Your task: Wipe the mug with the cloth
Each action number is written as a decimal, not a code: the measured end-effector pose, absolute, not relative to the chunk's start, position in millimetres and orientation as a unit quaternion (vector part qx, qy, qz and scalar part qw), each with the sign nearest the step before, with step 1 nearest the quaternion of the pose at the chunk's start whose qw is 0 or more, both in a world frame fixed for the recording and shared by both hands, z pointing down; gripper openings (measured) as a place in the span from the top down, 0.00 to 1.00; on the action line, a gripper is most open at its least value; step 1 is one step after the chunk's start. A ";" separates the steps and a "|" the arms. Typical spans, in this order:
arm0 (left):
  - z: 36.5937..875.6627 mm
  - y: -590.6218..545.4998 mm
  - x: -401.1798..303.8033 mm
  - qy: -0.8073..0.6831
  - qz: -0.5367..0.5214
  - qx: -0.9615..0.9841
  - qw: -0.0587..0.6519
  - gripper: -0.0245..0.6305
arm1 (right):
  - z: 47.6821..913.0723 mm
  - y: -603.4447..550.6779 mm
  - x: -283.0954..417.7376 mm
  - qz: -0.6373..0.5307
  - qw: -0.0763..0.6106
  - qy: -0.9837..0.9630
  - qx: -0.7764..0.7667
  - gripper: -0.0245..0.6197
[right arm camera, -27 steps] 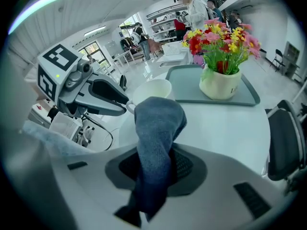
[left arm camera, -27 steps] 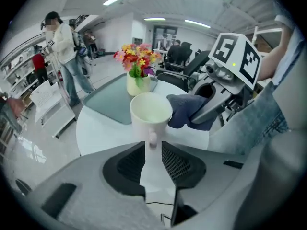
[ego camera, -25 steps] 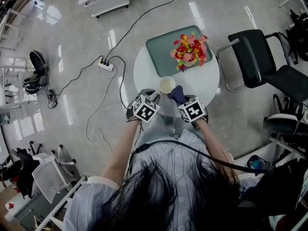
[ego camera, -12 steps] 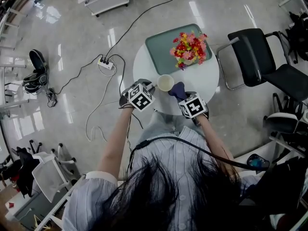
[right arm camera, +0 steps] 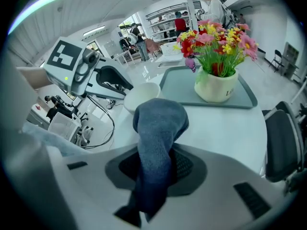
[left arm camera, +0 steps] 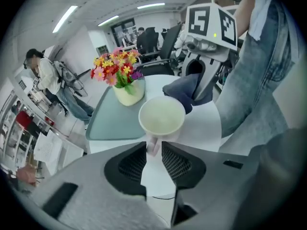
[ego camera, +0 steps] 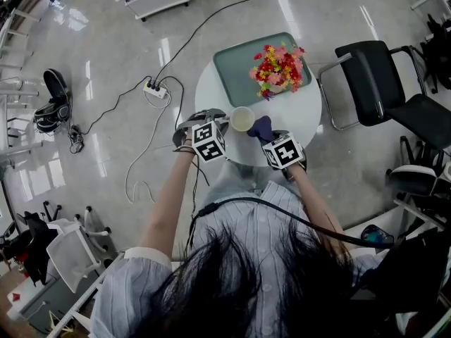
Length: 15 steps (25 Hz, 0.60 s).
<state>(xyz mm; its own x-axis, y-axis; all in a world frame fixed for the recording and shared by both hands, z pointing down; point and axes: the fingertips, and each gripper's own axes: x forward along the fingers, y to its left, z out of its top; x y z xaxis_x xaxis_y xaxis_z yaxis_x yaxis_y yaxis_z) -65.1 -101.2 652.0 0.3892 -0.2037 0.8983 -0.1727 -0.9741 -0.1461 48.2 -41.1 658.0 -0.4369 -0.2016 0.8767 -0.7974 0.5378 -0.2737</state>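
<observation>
Head view: mug (ego camera: 242, 119) standing upright on round desk (ego camera: 303, 118), mouth facing up; left tool (ego camera: 220, 123) sitting at its 9 o'clock, right tool (ego camera: 270, 138) at 4 o'clock.
Left gripper view: handle (left arm camera: 152, 146), showing only here, pointing to 6 o'clock; jaws pinching it.
Right gripper view: jaws clamping cloth (right arm camera: 160, 128), bunched end leaning toward mug at 11 o'clock.

Bright ceiling strip lights (left arm camera: 67, 17), glare streaking the glossy floor (ego camera: 163, 51), fisheye bending and darkening gripper-view corners.
</observation>
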 end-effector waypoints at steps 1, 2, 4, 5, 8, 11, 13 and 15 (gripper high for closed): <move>646.4 -97.0 -63.7 0.116 -0.534 -0.837 0.004 0.80 | 657.9 -40.9 49.7 0.356 0.420 -0.769 0.325 0.80; 639.8 -93.4 -62.6 0.121 -0.529 -0.840 -0.001 0.80 | 657.7 -40.7 51.2 0.356 0.420 -0.769 0.325 0.80; 626.2 -85.7 -59.5 0.132 -0.525 -0.841 -0.002 0.80 | 657.2 -40.2 51.4 0.357 0.418 -0.770 0.323 0.80; 620.5 -81.1 -57.6 0.135 -0.523 -0.842 -0.002 0.80 | 657.5 -39.7 50.3 0.357 0.418 -0.770 0.323 0.80; 612.9 -67.3 -50.2 0.138 -0.519 -0.844 -0.005 0.80 | 660.7 -37.6 39.4 0.358 0.418 -0.771 0.320 0.80; 616.2 -61.9 -27.9 0.138 -0.515 -0.846 -0.008 0.80 | 662.7 -37.2 39.0 0.360 0.418 -0.772 0.317 0.80; 624.0 -62.0 -12.7 0.139 -0.524 -0.840 -0.015 0.80 | 662.8 -38.6 45.2 0.362 0.417 -0.771 0.316 0.80; 631.9 -63.9 -7.6 0.146 -0.534 -0.832 -0.024 0.80 | 662.5 -39.1 46.2 0.364 0.415 -0.771 0.317 0.80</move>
<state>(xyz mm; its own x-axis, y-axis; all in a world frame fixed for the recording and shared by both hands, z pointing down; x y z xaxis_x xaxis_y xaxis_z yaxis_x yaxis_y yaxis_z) -7.6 -63.9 631.9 0.3870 -0.2174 0.8961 -0.2685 -0.9563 -0.1161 46.2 -39.1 662.5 -0.4547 -0.1866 0.8709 -0.7905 0.5351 -0.2981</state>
